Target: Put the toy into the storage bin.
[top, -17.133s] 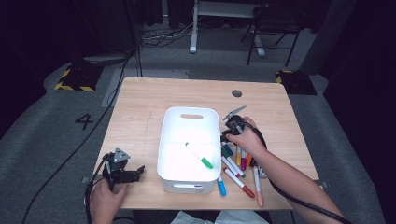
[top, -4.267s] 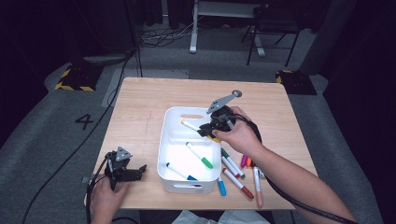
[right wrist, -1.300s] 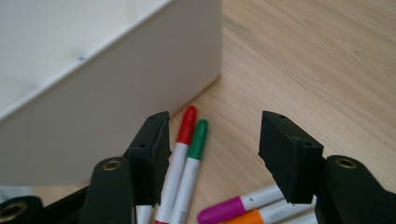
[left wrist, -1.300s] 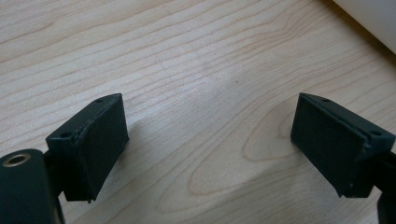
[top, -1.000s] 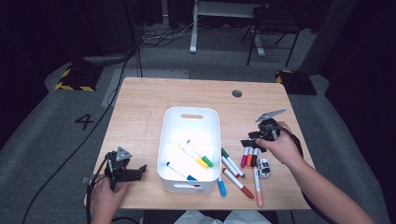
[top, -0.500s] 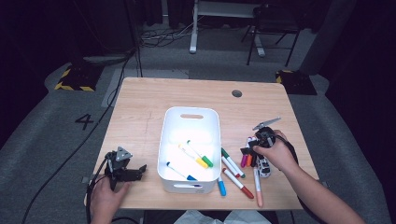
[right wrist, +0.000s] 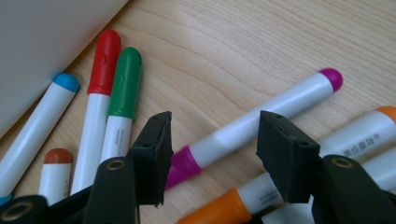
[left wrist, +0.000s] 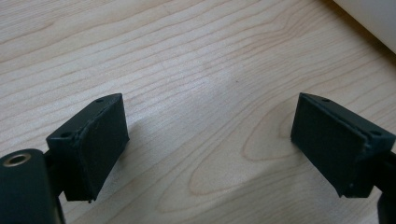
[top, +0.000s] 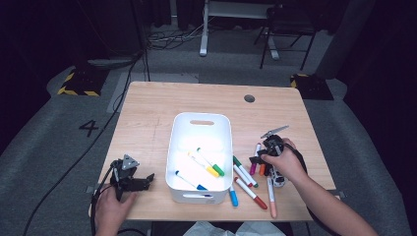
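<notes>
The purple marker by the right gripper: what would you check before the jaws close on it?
1. Purple marker lies between the right gripper jaws: ok.
2. Jaws, which have just been closing a little, not yet pressing it: ok.
3. Orange marker close beside it could get caught: not ok.
4. White bin has room for another marker: ok.
5. Left gripper open over bare table, out of the way: ok.

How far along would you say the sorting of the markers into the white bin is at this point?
Three markers already lie in the white bin. The right gripper stands open astride the purple marker, not yet clamped. Roughly seven remain on the table. The left gripper rests open.
</notes>
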`<state>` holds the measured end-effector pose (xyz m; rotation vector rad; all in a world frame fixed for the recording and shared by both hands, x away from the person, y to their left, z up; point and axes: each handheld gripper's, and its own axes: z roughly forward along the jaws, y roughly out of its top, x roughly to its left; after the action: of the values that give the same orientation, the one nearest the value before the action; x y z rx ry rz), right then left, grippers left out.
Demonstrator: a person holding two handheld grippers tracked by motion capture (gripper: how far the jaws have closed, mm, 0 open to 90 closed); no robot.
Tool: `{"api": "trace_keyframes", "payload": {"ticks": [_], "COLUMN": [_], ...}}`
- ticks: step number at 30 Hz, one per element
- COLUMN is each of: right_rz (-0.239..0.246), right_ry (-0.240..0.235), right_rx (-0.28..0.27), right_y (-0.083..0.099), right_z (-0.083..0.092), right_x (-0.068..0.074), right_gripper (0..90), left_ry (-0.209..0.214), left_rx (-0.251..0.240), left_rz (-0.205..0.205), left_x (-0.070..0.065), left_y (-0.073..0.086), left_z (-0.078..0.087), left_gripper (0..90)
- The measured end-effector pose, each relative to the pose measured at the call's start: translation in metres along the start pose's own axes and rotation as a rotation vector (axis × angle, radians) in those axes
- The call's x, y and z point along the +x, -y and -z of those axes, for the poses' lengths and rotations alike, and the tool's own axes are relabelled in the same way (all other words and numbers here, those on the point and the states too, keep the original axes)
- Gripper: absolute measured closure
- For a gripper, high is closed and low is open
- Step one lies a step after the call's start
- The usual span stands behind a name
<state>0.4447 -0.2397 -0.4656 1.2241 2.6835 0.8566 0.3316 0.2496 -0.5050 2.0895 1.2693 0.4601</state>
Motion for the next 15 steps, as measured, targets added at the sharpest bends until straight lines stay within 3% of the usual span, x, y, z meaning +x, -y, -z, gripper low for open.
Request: {"api": "trace_keyframes", "payload": {"ticks": [6,8,12,15], "right_rz": [0.023,0.018,0.022,0.039], "right_ry": [0.037,0.038,0.057,0.085], "right_rx": [0.009,0.020,0.004,0.009], "right_y": [-0.011,-0.015,-0.020,-0.023], "right_z": [-0.013,-0.018,-0.023,-0.025], "right_x": [0.001,0.001,0.003,0.009], "right_gripper": [56.6,67.7,75.7,76.7], "left_ry": [0.000,-0.001,-0.001,0.000], "left_rx": [0.000,0.001,-0.001,-0.001], "left_rz": [0.000,0.000,0.000,0.001], "left_x": [0.000,0.000,0.000,0.000], "left_y": [0.000,0.000,0.000,0.000], "left_z": [0.000,0.000,0.000,0.000], "left_gripper": [11.4,11.4,11.4,11.4]}}
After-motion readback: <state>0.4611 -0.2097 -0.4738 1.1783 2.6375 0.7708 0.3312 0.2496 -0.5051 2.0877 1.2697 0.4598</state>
